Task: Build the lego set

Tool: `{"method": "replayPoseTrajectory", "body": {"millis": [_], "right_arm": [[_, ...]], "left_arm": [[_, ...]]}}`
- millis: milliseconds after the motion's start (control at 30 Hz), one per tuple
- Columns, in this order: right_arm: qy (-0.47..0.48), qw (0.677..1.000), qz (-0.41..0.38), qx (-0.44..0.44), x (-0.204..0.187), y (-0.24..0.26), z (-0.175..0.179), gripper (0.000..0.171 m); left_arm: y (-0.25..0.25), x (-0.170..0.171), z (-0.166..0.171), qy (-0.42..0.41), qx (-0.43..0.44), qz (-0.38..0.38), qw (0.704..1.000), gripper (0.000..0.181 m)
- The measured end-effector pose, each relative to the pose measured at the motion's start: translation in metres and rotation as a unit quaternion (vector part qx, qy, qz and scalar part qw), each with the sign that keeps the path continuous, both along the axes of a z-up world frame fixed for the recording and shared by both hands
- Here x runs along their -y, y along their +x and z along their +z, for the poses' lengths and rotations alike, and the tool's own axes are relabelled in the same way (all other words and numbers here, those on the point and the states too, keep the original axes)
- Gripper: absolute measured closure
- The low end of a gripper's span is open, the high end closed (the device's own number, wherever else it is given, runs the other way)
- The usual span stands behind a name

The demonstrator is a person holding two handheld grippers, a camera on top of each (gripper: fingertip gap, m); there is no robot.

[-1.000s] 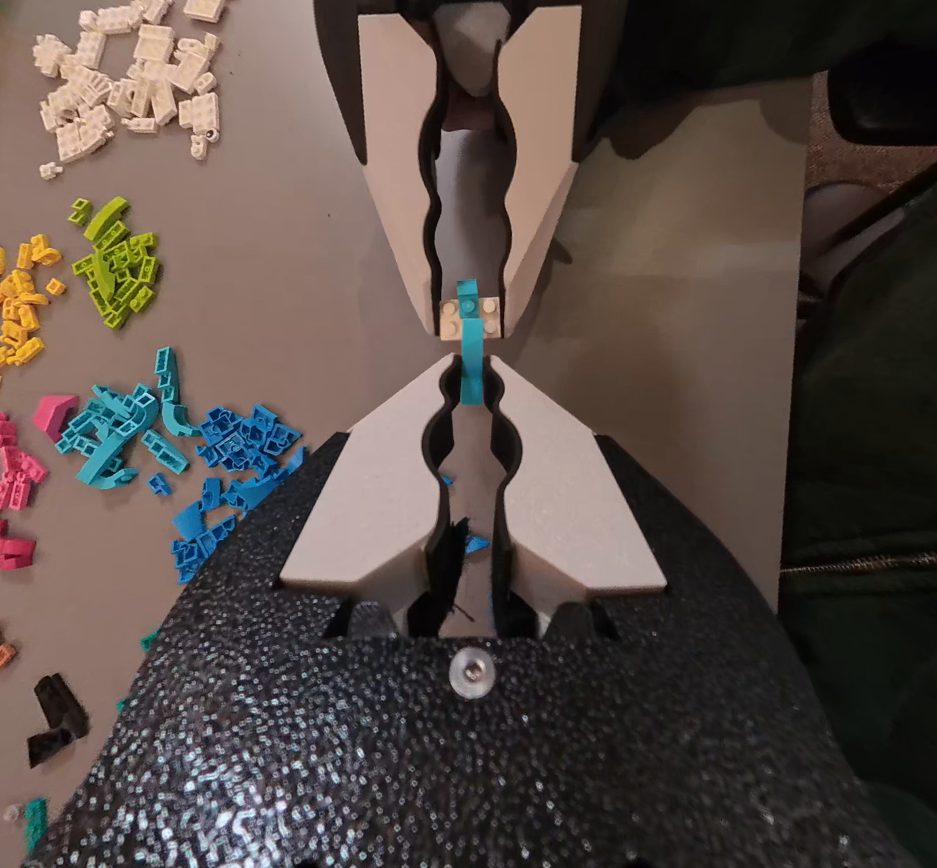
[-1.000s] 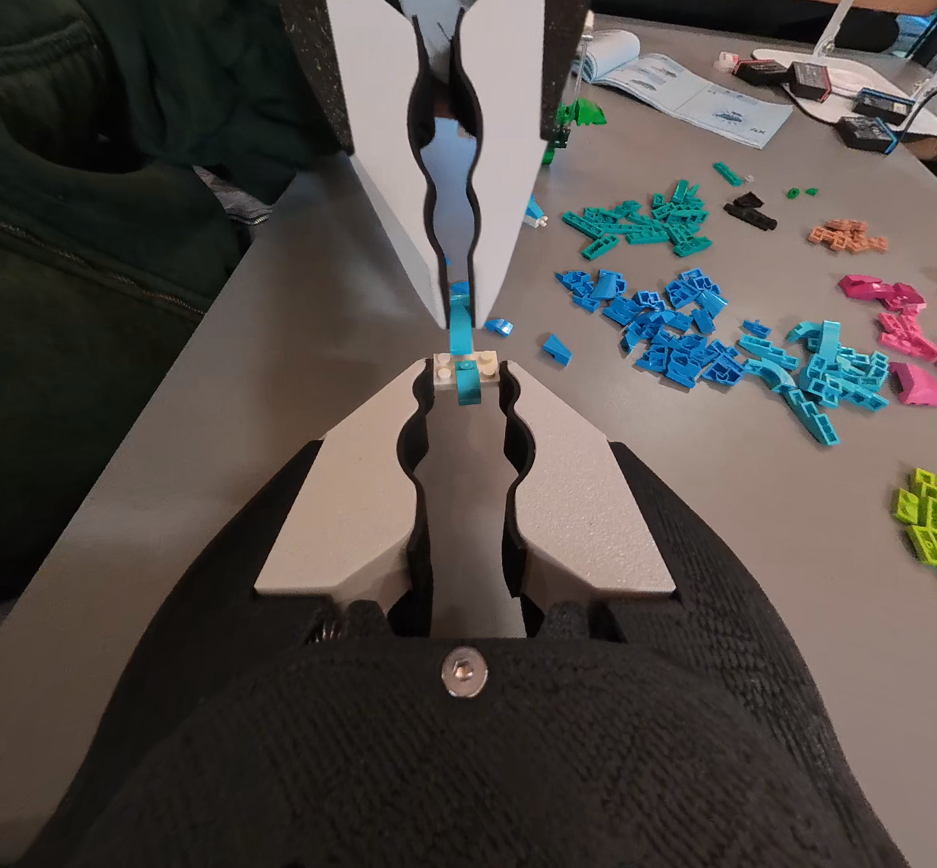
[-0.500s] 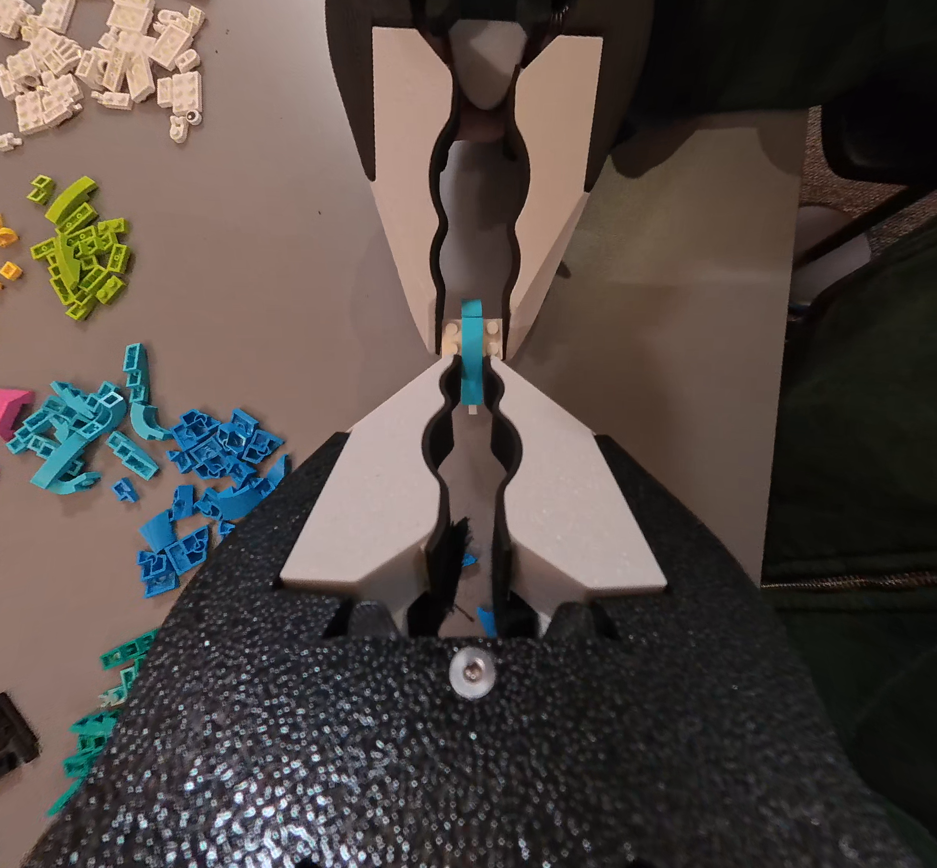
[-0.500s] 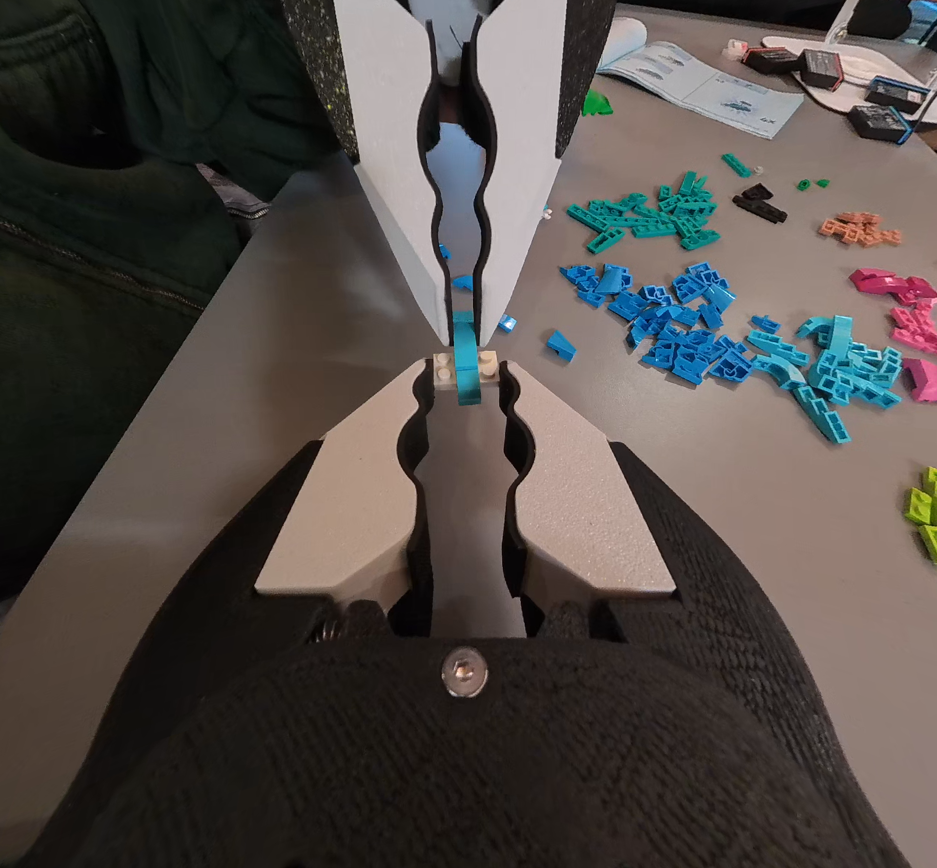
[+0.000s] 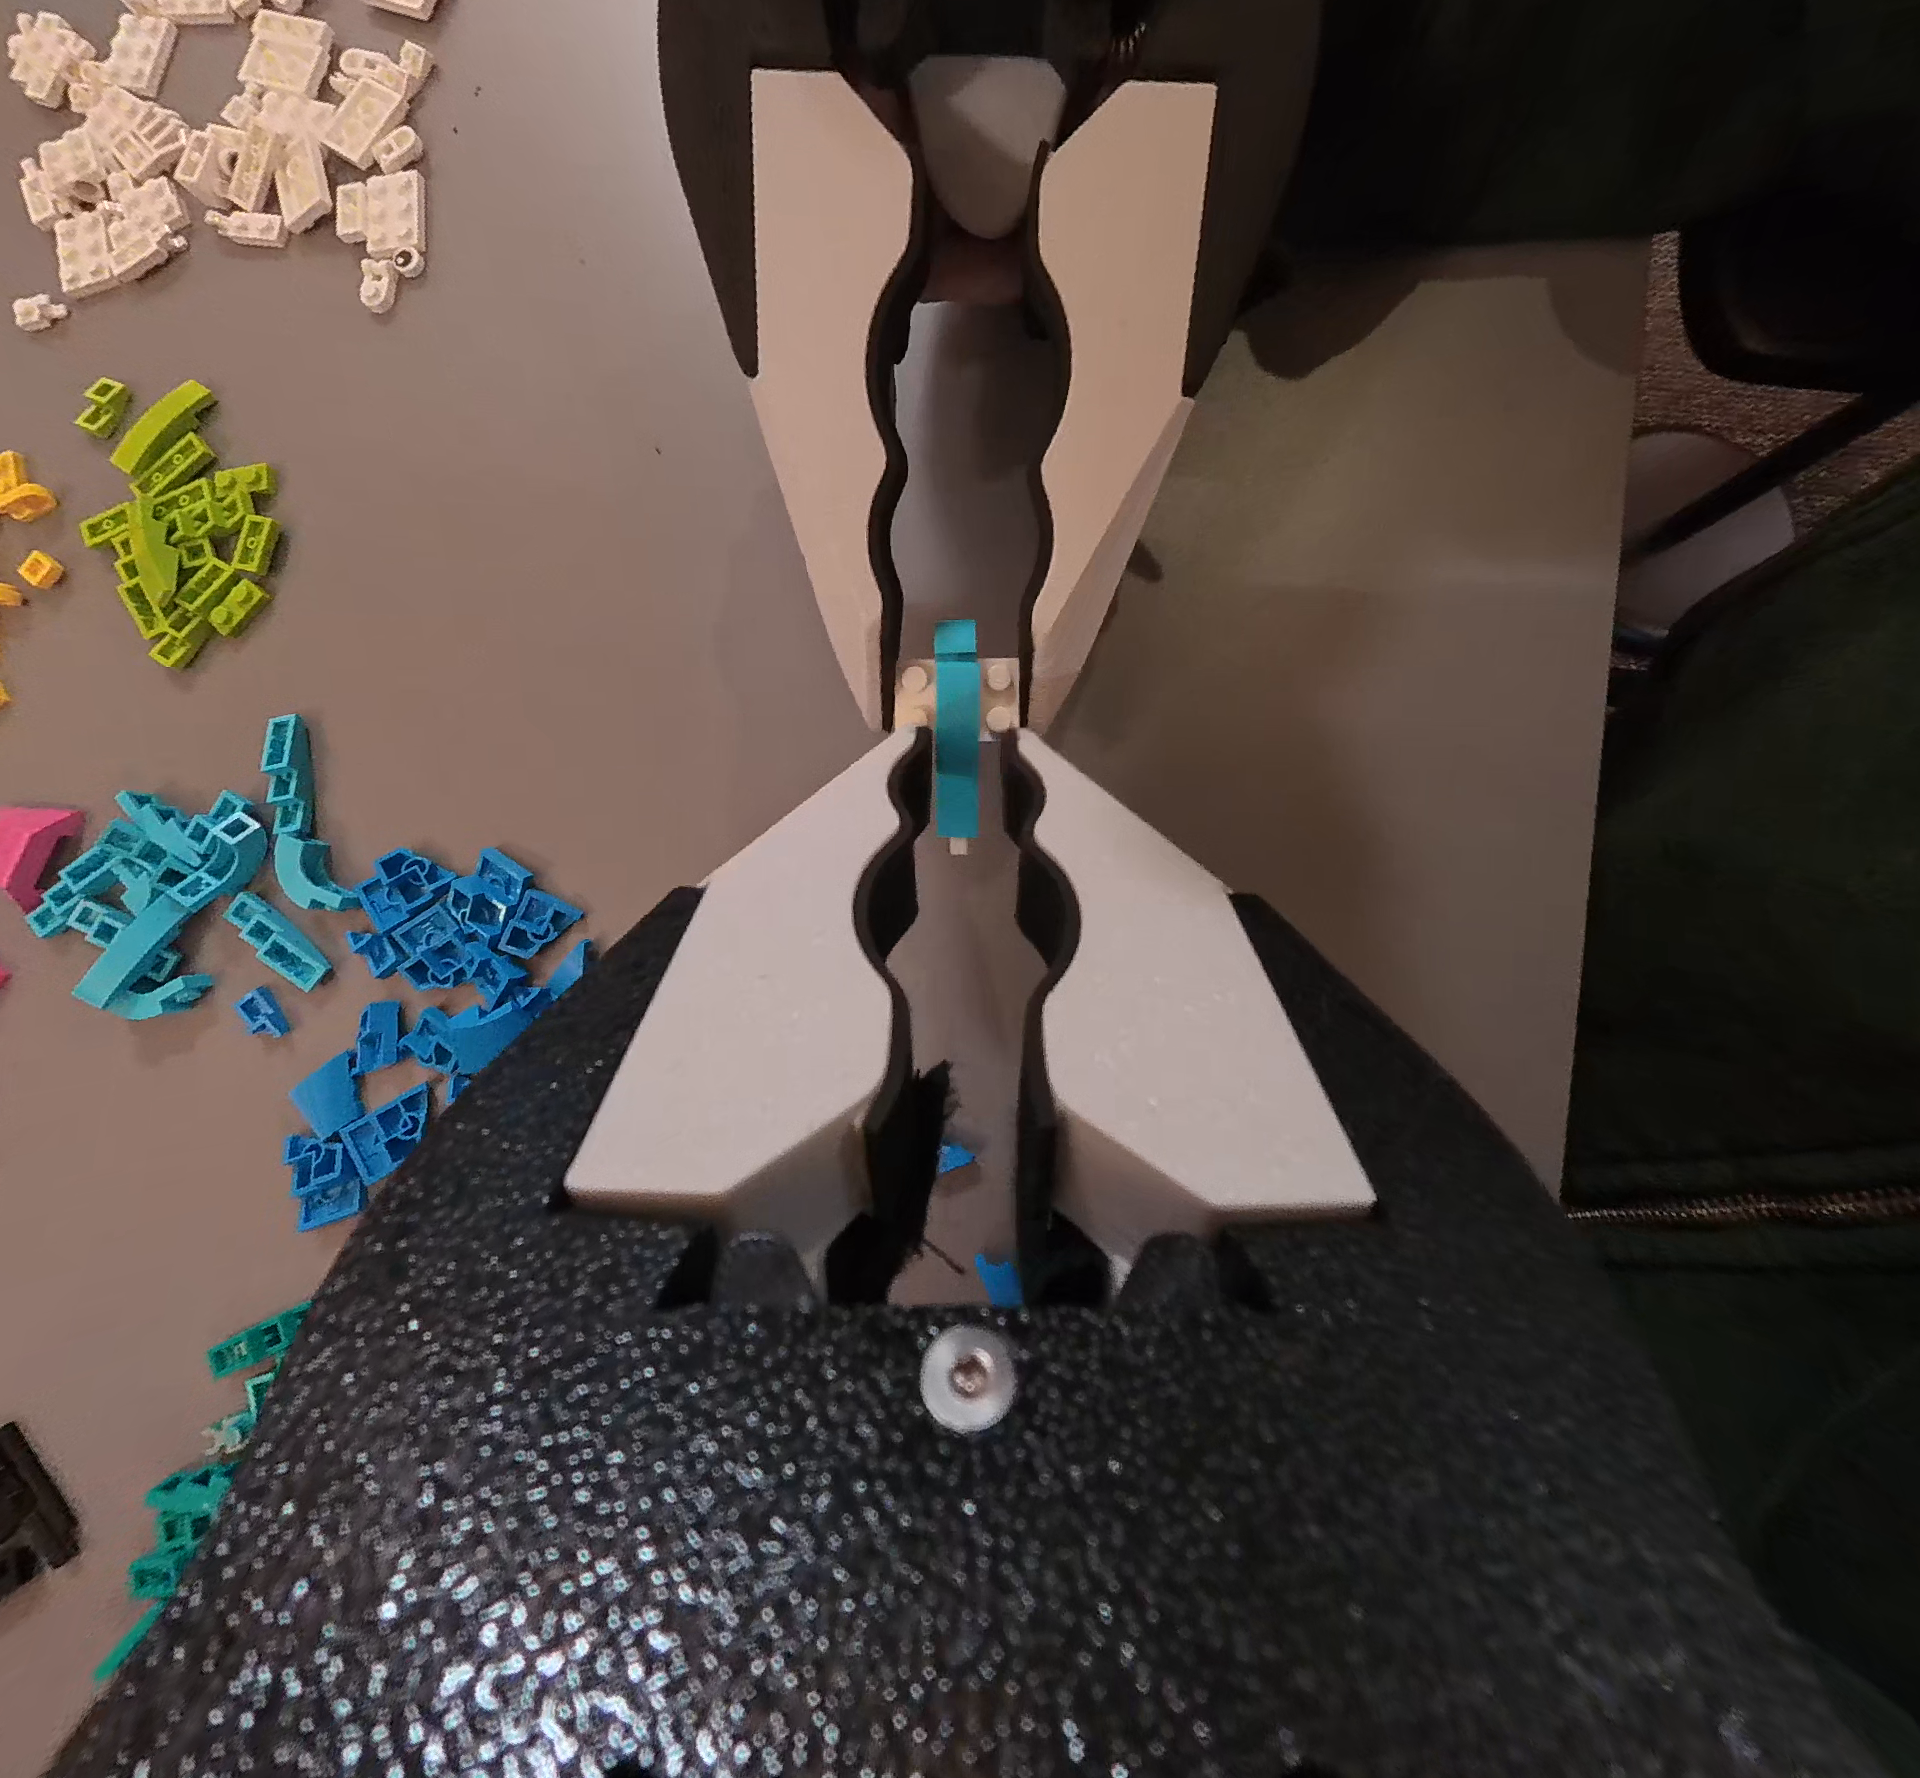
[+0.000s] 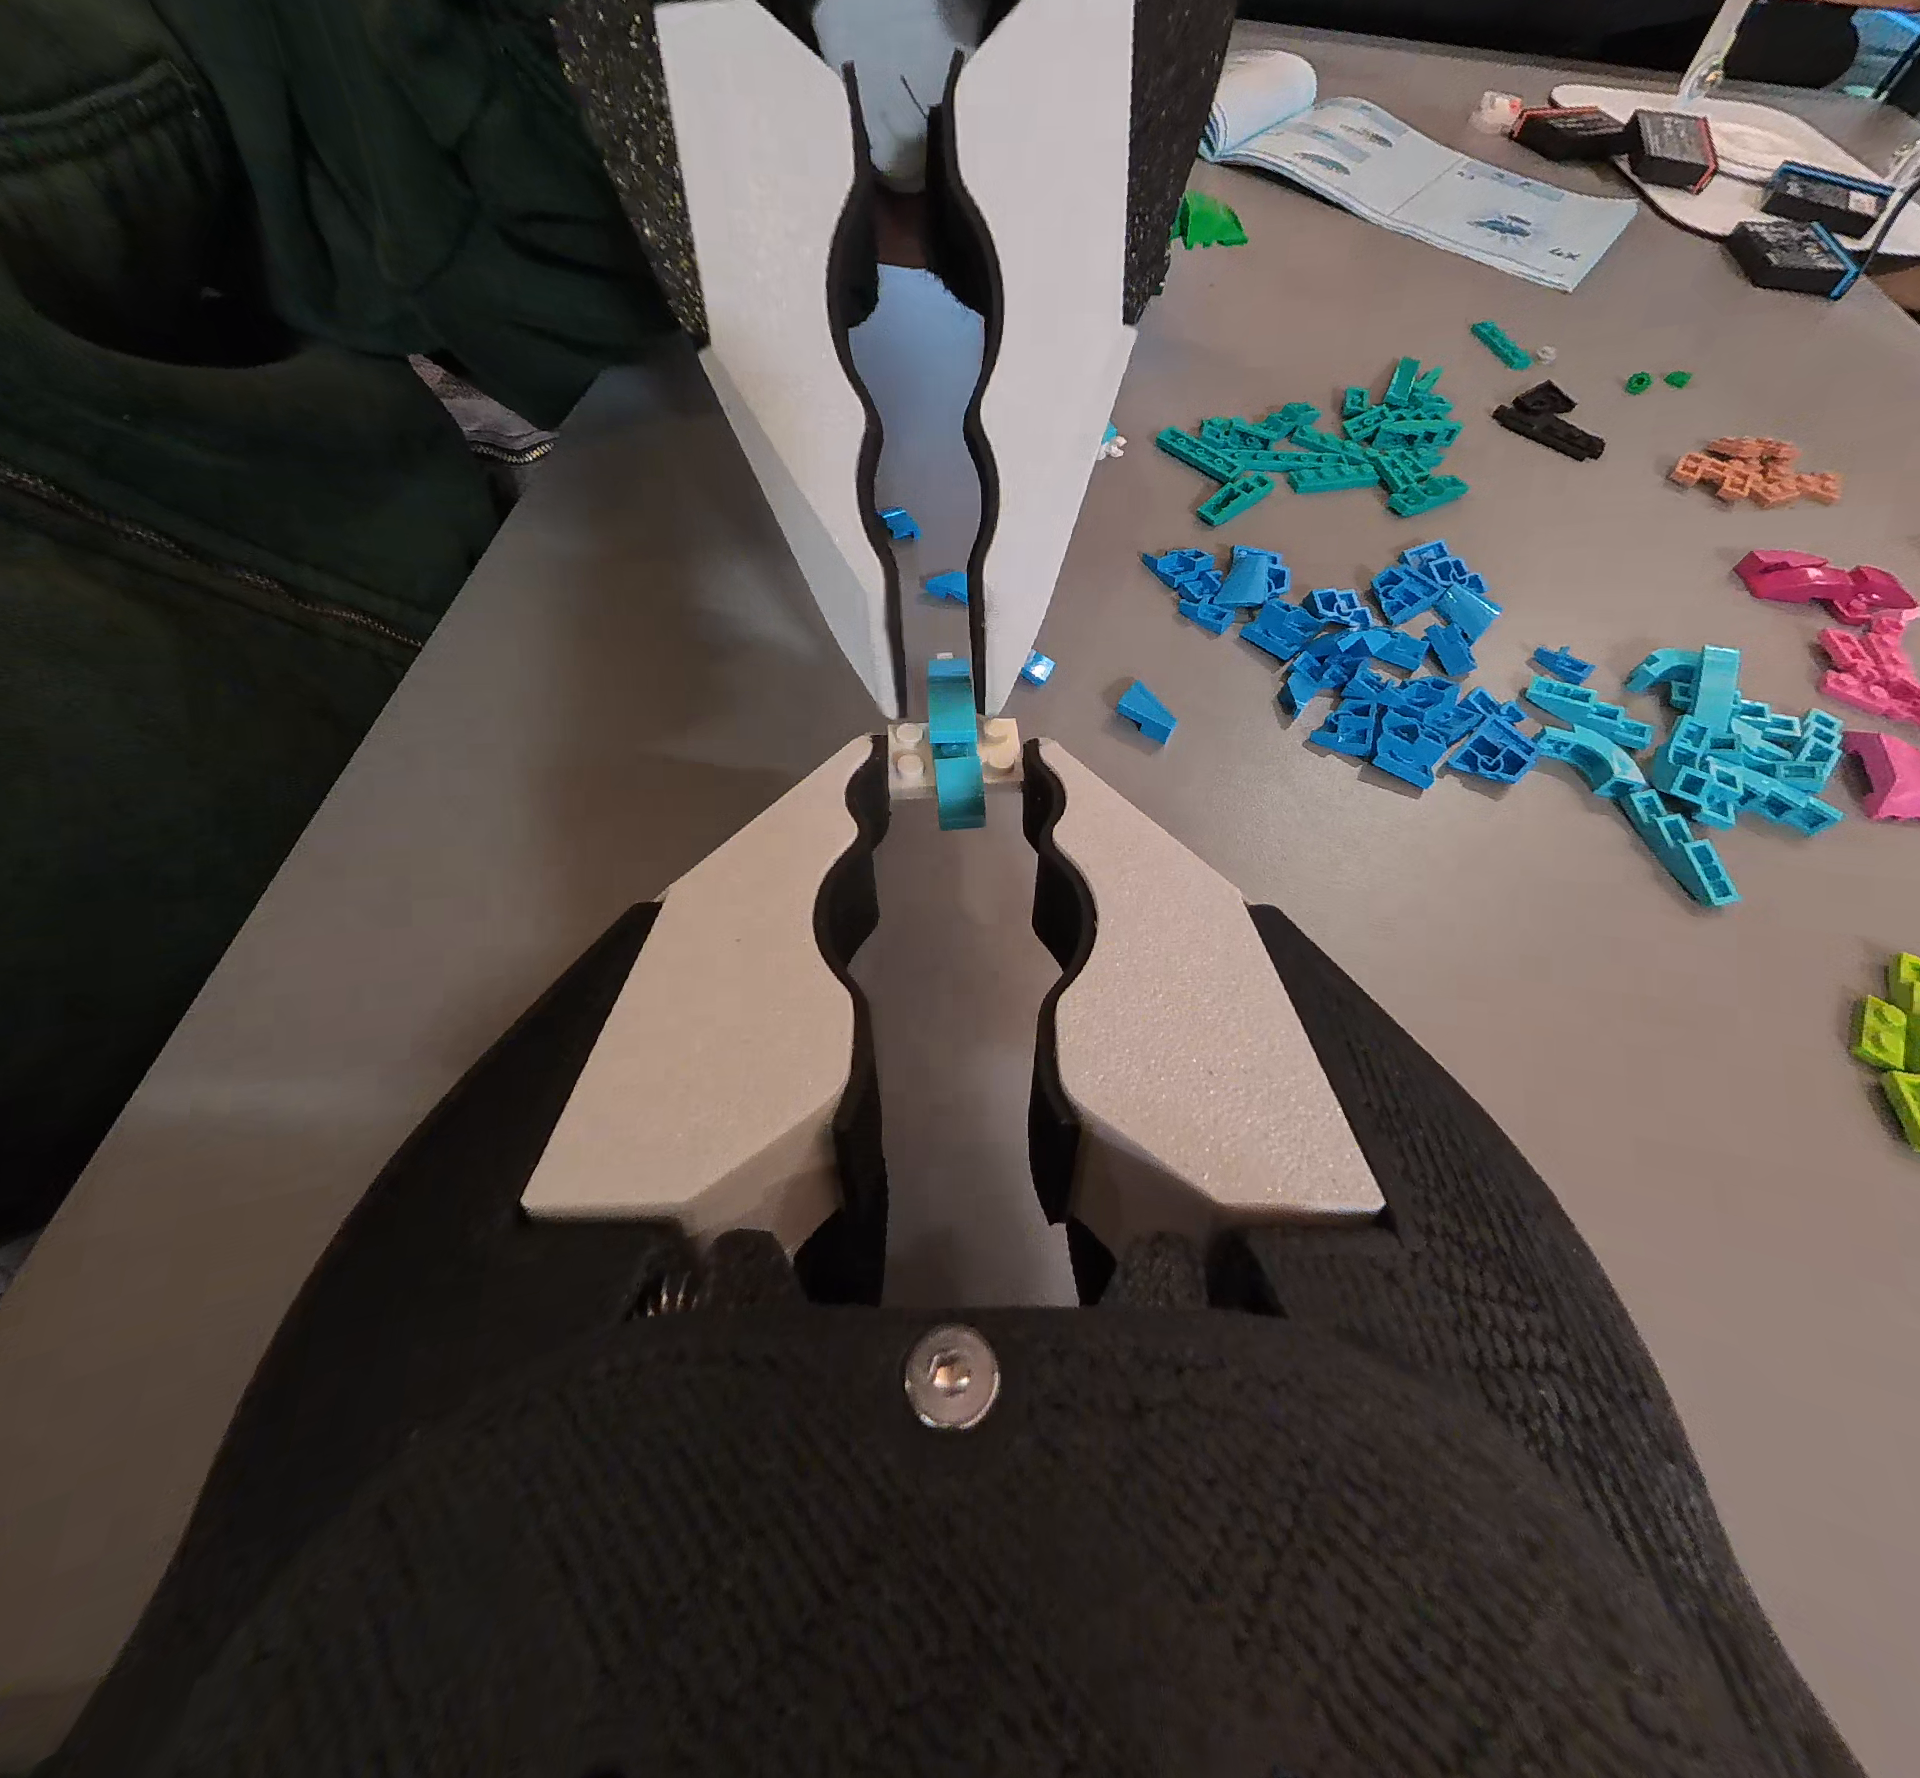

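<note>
My right gripper (image 6: pixel 956 762) is shut on a small white plate (image 6: pixel 907 767) and holds it above the grey table. A teal curved piece (image 6: pixel 956 793) sits across the plate's middle, touching its studs. My left gripper (image 5: pixel 958 752) faces the right one tip to tip. Its jaws stand slightly apart around the teal piece (image 5: pixel 956 778), with thin gaps on both sides. In the left wrist view the right gripper (image 5: pixel 956 705) comes in from the top with the white plate (image 5: pixel 1003 689) between its tips. The left gripper also shows in the right wrist view (image 6: pixel 940 700), reaching in from the top.
Sorted brick piles lie on the table: white (image 5: pixel 229 97), lime (image 5: pixel 182 533), light teal (image 5: pixel 166 897), blue (image 6: pixel 1371 668), green-teal (image 6: pixel 1340 450), pink (image 6: pixel 1860 648). An instruction booklet (image 6: pixel 1434 190) lies at the back. The table edge and a person's dark green clothing (image 6: pixel 208 481) are close by.
The two grippers have closed in, and the teal piece now sits on the white plate. The left jaws have eased slightly apart.
</note>
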State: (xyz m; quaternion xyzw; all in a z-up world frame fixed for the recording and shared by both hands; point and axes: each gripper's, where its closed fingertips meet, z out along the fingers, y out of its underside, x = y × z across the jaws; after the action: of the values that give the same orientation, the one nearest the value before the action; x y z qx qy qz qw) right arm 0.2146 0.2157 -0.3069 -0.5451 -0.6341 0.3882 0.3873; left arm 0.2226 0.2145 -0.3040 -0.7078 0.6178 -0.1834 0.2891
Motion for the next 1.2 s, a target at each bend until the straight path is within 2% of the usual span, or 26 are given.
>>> {"method": "replayPoseTrajectory", "body": {"millis": [133,200,300,333,400,500,600,700,1000,1200], "right_arm": [[-0.006,1.0,-0.009,0.0,-0.004,0.002,0.0,0.147],[-0.017,1.0,-0.019,-0.007,-0.007,0.003,0.003,0.147],[-0.051,0.998,-0.031,-0.035,-0.007,0.004,0.013,0.147],[-0.064,0.996,-0.032,-0.045,-0.009,0.005,0.016,0.147],[-0.088,0.994,-0.034,-0.063,-0.011,0.008,0.022,0.147],[-0.115,0.99,-0.028,-0.082,-0.01,0.009,0.03,0.147],[-0.138,0.986,-0.017,-0.094,-0.007,0.009,0.035,0.147],[-0.151,0.984,-0.007,-0.096,-0.003,0.01,0.036,0.147],[-0.17,0.981,0.013,-0.092,0.004,0.01,0.035,0.147],[-0.176,0.98,0.017,-0.089,0.005,0.011,0.033,0.147]], "left_arm": [[-0.007,-0.003,0.01,0.015,0.013,0.011,1.0,0.159],[-0.008,0.002,0.022,0.031,0.05,-0.005,0.998,0.143],[-0.006,0.003,0.034,0.116,0.101,-0.024,0.988,0.111],[-0.006,0.001,0.036,0.165,0.109,-0.026,0.98,0.109],[-0.006,0.0,0.038,0.273,0.117,-0.05,0.953,0.114],[-0.006,-0.002,0.039,0.438,0.102,-0.074,0.89,0.119],[0.001,-0.002,0.033,0.504,0.073,-0.094,0.855,0.114],[0.008,-0.004,0.035,0.514,0.078,-0.094,0.849,0.111],[0.015,-0.007,0.029,0.52,0.064,-0.114,0.844,0.134],[0.015,-0.007,0.028,0.515,0.065,-0.117,0.847,0.141]]}}
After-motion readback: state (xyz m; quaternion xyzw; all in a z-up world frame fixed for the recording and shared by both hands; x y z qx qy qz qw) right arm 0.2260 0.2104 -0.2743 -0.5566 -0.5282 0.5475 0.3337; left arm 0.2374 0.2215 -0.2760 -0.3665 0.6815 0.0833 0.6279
